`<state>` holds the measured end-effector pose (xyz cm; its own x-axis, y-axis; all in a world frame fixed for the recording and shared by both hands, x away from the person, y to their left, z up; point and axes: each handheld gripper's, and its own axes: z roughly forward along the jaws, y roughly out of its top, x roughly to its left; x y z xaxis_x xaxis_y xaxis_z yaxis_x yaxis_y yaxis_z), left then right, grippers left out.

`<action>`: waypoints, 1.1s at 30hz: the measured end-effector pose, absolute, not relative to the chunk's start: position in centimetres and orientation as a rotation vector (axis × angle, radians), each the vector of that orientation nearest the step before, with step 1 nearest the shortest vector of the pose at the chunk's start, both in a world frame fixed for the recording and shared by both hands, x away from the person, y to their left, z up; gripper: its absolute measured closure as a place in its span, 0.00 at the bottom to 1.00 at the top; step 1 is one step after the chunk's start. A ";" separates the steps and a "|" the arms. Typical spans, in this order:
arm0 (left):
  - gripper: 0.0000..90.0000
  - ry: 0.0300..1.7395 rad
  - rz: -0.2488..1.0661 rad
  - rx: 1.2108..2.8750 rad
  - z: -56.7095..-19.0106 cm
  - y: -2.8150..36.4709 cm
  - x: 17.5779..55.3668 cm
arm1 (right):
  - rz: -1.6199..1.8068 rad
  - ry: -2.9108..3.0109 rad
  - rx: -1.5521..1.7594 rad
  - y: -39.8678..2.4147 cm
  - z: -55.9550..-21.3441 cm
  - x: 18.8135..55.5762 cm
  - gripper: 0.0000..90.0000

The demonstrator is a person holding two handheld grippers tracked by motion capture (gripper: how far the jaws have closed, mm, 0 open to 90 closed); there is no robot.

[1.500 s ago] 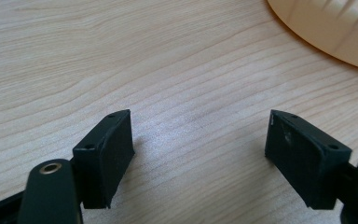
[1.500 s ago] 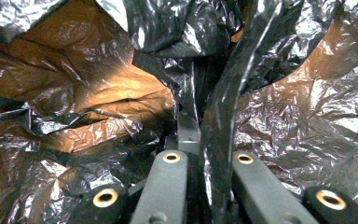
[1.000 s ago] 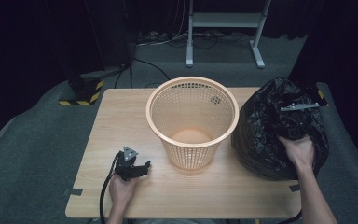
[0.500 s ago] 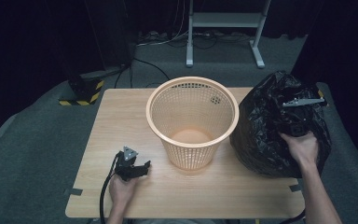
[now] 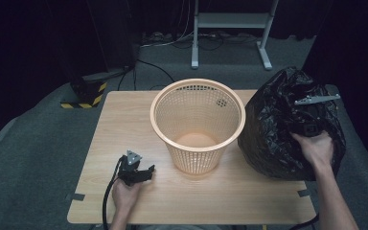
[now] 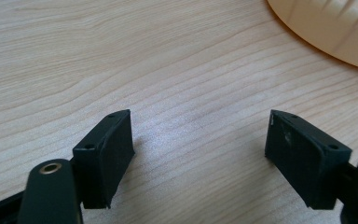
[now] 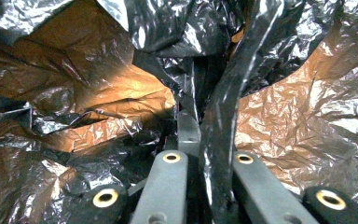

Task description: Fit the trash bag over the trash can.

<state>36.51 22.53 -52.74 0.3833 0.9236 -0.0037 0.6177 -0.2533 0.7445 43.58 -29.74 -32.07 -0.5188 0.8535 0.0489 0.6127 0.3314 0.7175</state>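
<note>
The right tool point(image 5: 311, 125) is pinching a fold of the black bag point(image 5: 278, 129), its jaws pressed together on the film — the right gripper view shows a strip of plastic point(image 7: 221, 140) caught between them. The bag sits bunched on the right end of the table point(image 5: 124, 124), just beside the basket point(image 5: 197, 122), which stands upright and empty at the middle. The left tool point(image 5: 135, 171) rests on the table near the front left, jaws spread with nothing between them; the left gripper view shows bare wood and the basket's base point(image 6: 335, 32) close ahead.

The work looks like lining the basket with the bag. To do it well, lift the pinched fold straight up until the bag hangs free and its mouth can be found — a grip on a crumpled middle layer will only drag the whole bundle. Bring the left tool over to take the opposite edge, so the mouth opens between the two. Thin film tears and slips, so pull slowly. Steady the light basket; it may tip.
</note>
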 end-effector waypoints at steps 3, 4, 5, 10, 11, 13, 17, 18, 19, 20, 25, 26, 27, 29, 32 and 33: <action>0.26 1.321 0.586 1.975 -52.7 22.5 36.5 | 0.991 2.260 1.300 -29.8 -31.6 43.4 0.99; 0.26 1.318 0.589 1.978 -52.7 22.5 36.5 | 0.991 2.258 1.300 -29.9 -31.5 43.4 0.99; 0.26 1.319 0.588 1.977 -52.7 22.5 36.5 | 0.991 2.257 1.299 -29.9 -31.3 43.3 0.99; 0.26 1.321 0.587 1.975 -52.7 22.5 36.5 | 0.997 2.248 1.286 -30.0 -30.6 43.1 0.99; 0.26 1.321 0.587 1.975 -52.7 22.5 36.5 | 0.999 2.246 1.284 -30.0 -30.4 43.0 0.99; 0.26 1.321 0.586 1.975 -52.7 22.5 36.5 | 1.001 2.242 1.282 -30.1 -30.1 43.0 0.99; 0.26 1.321 0.587 1.975 -52.7 22.5 36.5 | 1.006 2.242 1.281 -30.1 -29.6 42.9 0.98; 0.26 1.321 0.587 1.975 -52.7 22.5 36.5 | 1.008 2.240 1.277 -30.1 -29.5 42.9 0.98; 0.26 1.320 0.587 1.975 -52.7 22.5 36.5 | 1.009 2.238 1.277 -30.1 -29.5 42.8 0.99; 0.26 1.321 0.587 1.976 -52.7 22.5 36.5 | 1.012 2.236 1.277 -30.1 -29.4 42.8 0.99; 0.26 1.321 0.587 1.975 -52.7 22.5 36.5 | 1.015 2.234 1.269 -30.2 -28.8 42.7 0.99; 0.26 1.321 0.586 1.975 -52.7 22.5 36.5 | 1.014 2.233 1.265 -30.2 -28.6 42.7 0.99; 0.26 1.321 0.587 1.975 -52.7 22.5 36.5 | 1.016 2.231 1.259 -30.2 -28.4 42.7 0.99; 0.26 1.321 0.586 1.975 -52.7 22.5 36.5 | 1.023 2.226 1.254 -30.2 -28.1 42.6 0.98; 0.26 1.321 0.586 1.976 -52.7 22.5 36.5 | 1.016 2.224 1.247 -30.1 -27.6 42.5 0.99; 0.26 1.321 0.586 1.976 -52.7 22.5 36.5 | 1.016 2.223 1.247 -30.1 -27.6 42.5 0.99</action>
<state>36.50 22.52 -52.74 0.3835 0.9235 -0.0035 0.6173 -0.2536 0.7447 42.48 -30.10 -27.56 -0.5250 0.8511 0.0095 0.5640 0.3395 0.7528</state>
